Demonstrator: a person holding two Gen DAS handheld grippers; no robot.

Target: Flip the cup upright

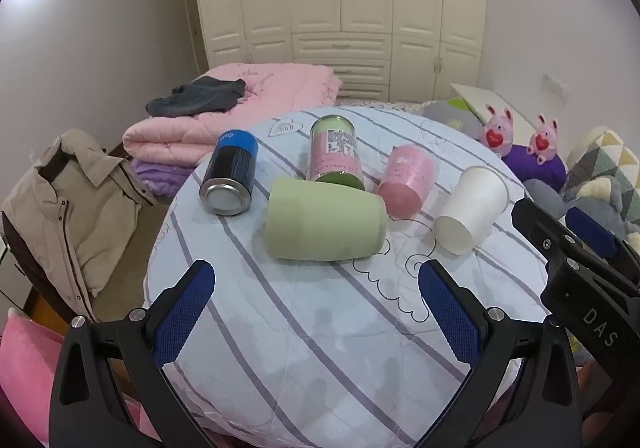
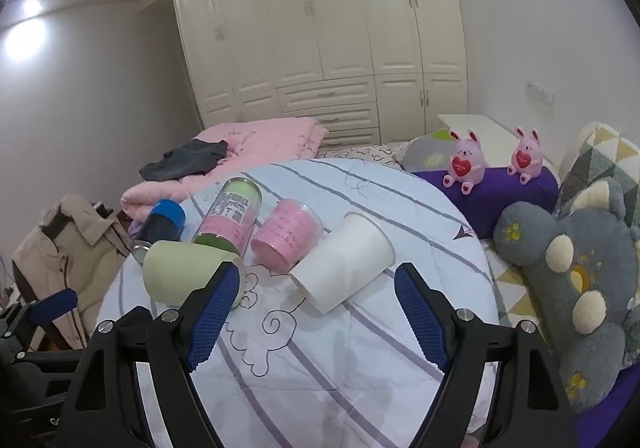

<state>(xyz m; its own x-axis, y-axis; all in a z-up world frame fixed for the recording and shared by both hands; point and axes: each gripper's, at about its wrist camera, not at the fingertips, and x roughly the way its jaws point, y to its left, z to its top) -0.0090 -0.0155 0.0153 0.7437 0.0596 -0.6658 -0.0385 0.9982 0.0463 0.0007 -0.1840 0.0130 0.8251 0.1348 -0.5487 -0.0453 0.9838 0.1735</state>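
- Your left gripper (image 1: pixel 316 306) hangs over the striped quilt (image 1: pixel 304 348), jaws spread wide with nothing between them.
- Your right gripper (image 2: pixel 318 318) is likewise released, jaws wide apart and empty; its dark frame also shows at the right edge of the left wrist view.
- 5 containers lie on their sides on the quilt, in a loose row.
- The green cup (image 1: pixel 326 219) lies straight ahead of your left jaws, near them but apart.
- The white cup (image 2: pixel 344 262) lies just ahead of your right jaws, base toward you, rim pointing away to the right.
- The pink cup (image 2: pixel 288 236) lies just left of the white cup; whether they touch, you cannot tell.
- The jar (image 1: pixel 336 149) touches the green cup's far side.
- The can (image 1: pixel 230 177) lies furthest left, metal base toward your left camera.
- 2 pink bunnies (image 2: pixel 464 161) sit on a purple cushion (image 2: pixel 508 199) to the right.
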